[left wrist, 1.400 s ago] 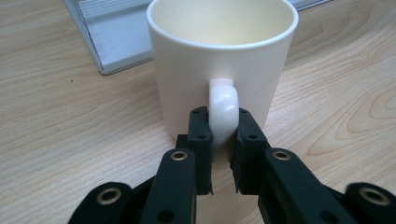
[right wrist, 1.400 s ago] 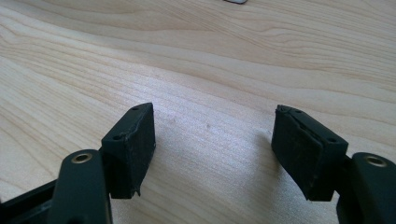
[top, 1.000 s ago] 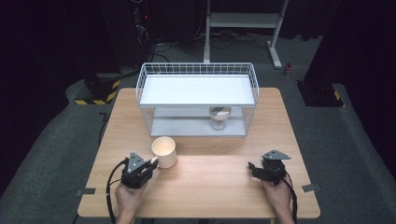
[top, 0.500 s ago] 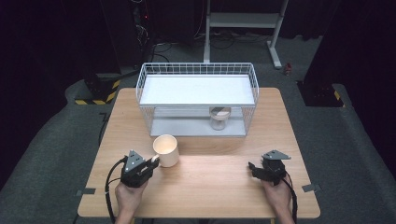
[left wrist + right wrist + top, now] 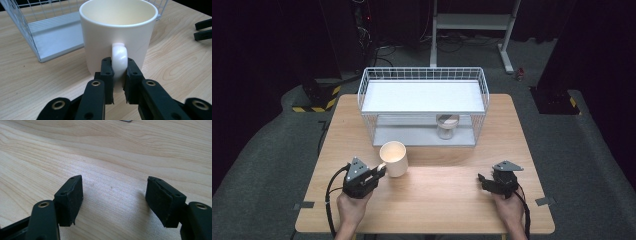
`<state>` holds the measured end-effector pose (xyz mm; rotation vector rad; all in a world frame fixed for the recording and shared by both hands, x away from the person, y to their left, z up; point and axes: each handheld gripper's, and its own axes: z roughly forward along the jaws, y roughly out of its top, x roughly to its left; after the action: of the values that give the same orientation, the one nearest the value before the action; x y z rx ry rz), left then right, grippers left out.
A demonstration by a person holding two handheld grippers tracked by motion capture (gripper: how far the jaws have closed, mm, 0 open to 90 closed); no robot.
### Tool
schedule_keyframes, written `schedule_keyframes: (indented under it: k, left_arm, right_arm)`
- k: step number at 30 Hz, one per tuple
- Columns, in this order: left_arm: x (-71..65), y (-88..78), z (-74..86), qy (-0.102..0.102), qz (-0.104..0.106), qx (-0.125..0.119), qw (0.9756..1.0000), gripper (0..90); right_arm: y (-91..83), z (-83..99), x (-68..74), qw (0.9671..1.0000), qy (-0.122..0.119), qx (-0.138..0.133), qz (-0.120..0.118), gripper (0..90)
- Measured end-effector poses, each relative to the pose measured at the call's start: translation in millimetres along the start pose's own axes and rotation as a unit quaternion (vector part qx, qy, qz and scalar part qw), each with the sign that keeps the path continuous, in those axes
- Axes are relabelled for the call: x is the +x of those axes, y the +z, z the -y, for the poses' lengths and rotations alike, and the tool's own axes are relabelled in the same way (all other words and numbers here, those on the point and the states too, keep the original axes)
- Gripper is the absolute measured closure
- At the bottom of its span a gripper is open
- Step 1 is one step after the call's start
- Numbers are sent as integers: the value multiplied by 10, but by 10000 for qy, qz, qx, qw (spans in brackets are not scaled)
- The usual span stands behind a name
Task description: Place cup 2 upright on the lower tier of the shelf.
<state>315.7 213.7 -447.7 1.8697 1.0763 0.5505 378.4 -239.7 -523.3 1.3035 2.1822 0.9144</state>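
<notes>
Nearest, the left gripper (image 5: 117, 75) pinches the handle of the cream mug (image 5: 117, 32), a grip suited to carrying it upright over the wooden table (image 5: 437, 195). The right gripper (image 5: 115, 197) idles with jaws spread and empty. Beyond stands the white wire rack (image 5: 422, 95), a glass jar (image 5: 447, 126) on its lower shelf.

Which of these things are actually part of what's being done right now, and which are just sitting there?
In use:
left tool, shut on the handle of the cream mug

Just there:
right tool, open over bare table
wire rack
small jar on its lower shelf
</notes>
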Motion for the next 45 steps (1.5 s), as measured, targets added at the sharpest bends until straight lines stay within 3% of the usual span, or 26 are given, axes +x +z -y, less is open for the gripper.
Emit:
schedule_keyframes:
  k: [13,45]
  left_arm:
    - [7,40,-166,-82,174,-96,9998,803]
    - [74,165,-512,-7,129,-257,9996,803]
  right_arm:
    - [1,0,-1,10000,15,1,-6,305]
    - [1,0,0,10000,12,0,-2,304]
